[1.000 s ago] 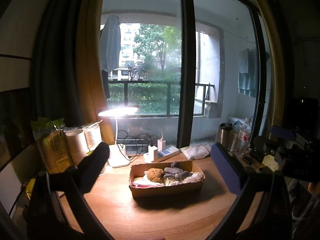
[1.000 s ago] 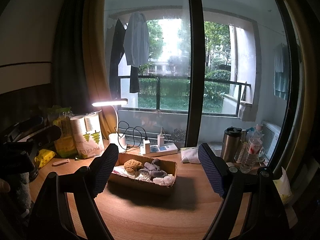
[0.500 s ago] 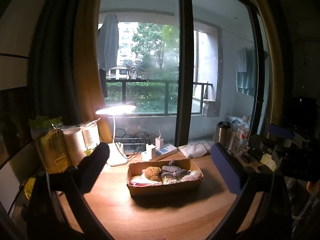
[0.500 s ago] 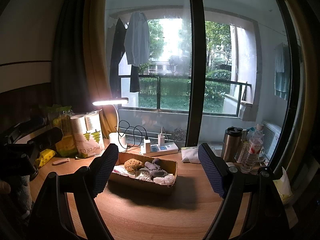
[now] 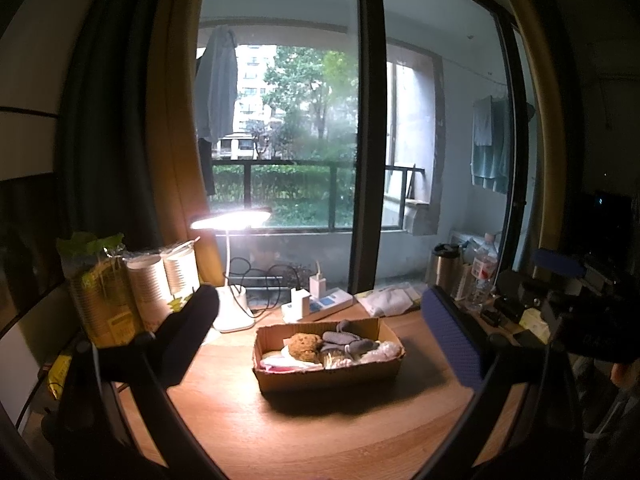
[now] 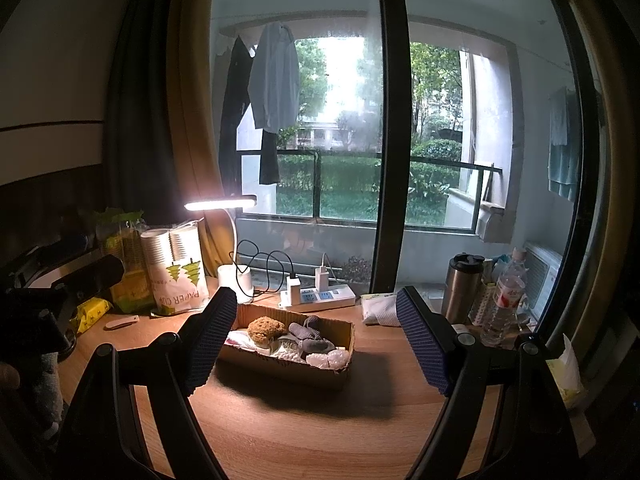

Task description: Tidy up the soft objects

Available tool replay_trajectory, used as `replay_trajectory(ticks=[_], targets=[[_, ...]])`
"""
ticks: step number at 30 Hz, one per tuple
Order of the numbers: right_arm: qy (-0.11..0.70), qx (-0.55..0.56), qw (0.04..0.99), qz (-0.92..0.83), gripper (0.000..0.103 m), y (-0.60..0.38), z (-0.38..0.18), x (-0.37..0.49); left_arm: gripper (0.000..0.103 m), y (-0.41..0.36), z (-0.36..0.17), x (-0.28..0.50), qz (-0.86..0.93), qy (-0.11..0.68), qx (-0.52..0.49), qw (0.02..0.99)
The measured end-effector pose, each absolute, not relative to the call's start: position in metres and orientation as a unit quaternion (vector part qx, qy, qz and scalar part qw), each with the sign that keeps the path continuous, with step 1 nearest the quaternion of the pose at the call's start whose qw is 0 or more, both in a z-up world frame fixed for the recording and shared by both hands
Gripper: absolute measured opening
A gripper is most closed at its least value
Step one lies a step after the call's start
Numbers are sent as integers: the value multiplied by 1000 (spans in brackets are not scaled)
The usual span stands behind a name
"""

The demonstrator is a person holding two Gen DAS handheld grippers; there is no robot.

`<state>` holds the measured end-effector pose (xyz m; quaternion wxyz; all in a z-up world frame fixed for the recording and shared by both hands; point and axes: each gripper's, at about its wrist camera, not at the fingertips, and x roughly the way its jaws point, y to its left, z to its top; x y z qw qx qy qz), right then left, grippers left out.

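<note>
While both my left gripper (image 5: 320, 332) and right gripper (image 6: 316, 334) hang wide apart and empty, I reckon the squishy brown round sponge (image 6: 265, 327) in the shallow cardboard box (image 6: 280, 370) needs a light pinch across its middle.

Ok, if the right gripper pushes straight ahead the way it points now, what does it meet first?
Probably the cardboard box of soft things on the table. The right gripper is open and the box sits between its fingers' line, a little left of centre. Depth is hard to judge.

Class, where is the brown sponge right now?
In both wrist views, the brown sponge sits inside the cardboard box mid-table, left of the grey socks.
</note>
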<state>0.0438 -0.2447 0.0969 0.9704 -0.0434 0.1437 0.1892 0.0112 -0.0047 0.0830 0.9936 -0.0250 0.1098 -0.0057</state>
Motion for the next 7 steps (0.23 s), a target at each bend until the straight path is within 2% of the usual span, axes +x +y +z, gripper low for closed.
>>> replay_trajectory(ticks=[7], targets=[[153, -45, 969, 188, 84, -244, 93, 50, 102, -5, 79, 18, -17, 118, -17, 993]])
